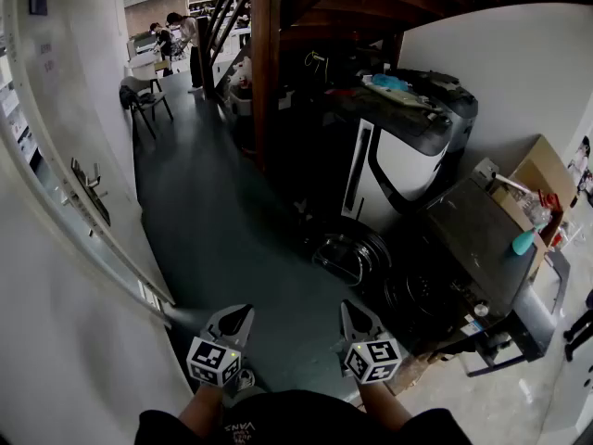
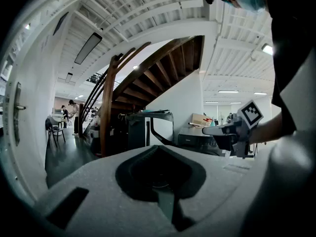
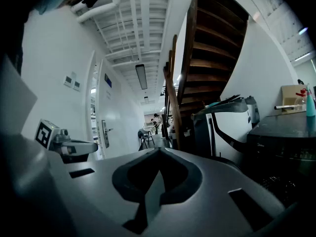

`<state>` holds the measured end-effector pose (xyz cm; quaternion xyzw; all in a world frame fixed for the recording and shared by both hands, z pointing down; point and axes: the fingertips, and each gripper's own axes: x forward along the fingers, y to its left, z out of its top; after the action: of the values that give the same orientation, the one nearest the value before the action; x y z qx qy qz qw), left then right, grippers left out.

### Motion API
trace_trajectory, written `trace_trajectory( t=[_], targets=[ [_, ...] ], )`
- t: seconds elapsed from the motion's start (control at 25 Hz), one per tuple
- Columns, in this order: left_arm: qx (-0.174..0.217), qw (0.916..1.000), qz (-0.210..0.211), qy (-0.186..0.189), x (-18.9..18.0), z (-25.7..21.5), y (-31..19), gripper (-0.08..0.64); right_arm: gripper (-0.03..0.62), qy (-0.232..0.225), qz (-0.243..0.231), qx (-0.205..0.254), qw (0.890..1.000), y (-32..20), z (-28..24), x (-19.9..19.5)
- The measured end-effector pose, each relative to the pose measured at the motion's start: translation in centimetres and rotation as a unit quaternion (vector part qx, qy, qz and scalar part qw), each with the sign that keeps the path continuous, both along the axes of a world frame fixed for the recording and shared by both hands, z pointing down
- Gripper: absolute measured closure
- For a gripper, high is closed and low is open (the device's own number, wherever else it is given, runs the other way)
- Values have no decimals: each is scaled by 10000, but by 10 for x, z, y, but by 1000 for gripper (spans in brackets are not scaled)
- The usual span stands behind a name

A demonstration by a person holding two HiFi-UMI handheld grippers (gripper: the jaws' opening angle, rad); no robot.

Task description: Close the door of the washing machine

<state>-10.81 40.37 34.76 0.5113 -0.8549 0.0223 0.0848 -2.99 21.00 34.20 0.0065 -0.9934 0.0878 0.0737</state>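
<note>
Holds the left hand-held gripper (image 1: pixel 233 318) and the right hand-held gripper (image 1: pixel 356 315) side by side, near level, low in the head view above the dark floor (image 1: pixel 232 230). Shows both pairs of jaws pressed together, pinching nothing. Finds the dark washing machine (image 1: pixel 477 235) ahead to the right, well apart from both, with round door (image 1: pixel 349 247) swung open at its left, near the wooden staircase (image 1: pixel 269 63).

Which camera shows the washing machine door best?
The head view: from above, the round door stands open in front of the dark washing machine. The right gripper view shows only the machine's front, the left gripper view a distant machine; neither shows the door clearly.
</note>
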Motion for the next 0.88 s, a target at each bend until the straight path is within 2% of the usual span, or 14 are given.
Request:
trace_trajectory(
  t=[0.28,0.36,0.44,0.64,0.88],
  targets=[
    [40,9998,-48,189,11,12,-7,551,584,-191,-90,-313,9993,-6,-2,7],
    [46,9995,-4,326,10,16,-10,483,557,-194,-178,-353,9990,-4,-1,6],
    [25,9990,68,446,5,23,-14,457,518,-158,-267,-429,9986,-2,2,1],
    [73,9982,326,497,-38,30,-27,423,442,-72,-195,-466,9987,-4,10,-26],
    [37,9944,918,532,-110,31,-48,400,420,-74,303,-368,9988,-14,11,-76]
  ],
)
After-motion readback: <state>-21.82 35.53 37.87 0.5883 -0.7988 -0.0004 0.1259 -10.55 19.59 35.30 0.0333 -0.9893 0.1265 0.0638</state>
